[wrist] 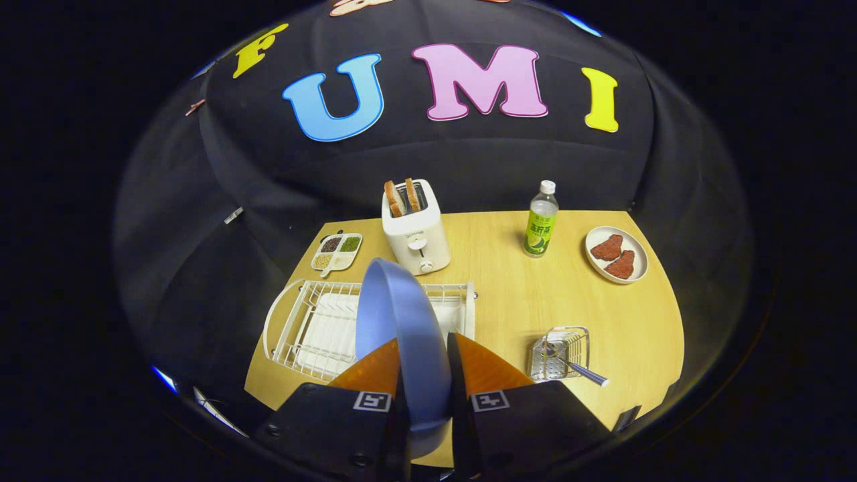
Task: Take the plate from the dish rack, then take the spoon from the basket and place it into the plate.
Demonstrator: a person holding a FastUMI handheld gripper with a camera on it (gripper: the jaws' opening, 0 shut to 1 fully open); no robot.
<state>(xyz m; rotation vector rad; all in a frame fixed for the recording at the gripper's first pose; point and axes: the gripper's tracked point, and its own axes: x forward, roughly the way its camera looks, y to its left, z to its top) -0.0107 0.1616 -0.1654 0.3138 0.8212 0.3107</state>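
The blue plate stands on edge at lower centre of the frame, clamped between the two orange fingers of the tool. Both fingers press on its faces near the lower rim, so the tool is closed down to the plate's thickness and carries it. Holding it edge-on suits how a plate sits in rack slots: it can be drawn straight up and out without catching the wires. The plate's upper rim rises in front of the white dish rack, which lies just beyond the fingers at centre left; whether the plate is wholly clear of the rack I cannot tell, though it looks lifted.

To the lower right, just beside the right finger, a small wire basket holds the spoon, its handle leaning out over the rim toward the right, which leaves it easy to pinch. By my judgement the plate must be laid flat on bare worktop between rack and basket before the spoon can be fetched.

Farther back, a white toaster with bread slices stands at centre, a compartment dish of grains to its left, a green bottle to its right, and a plate with red pieces at the far right edge, all well apart from the work.
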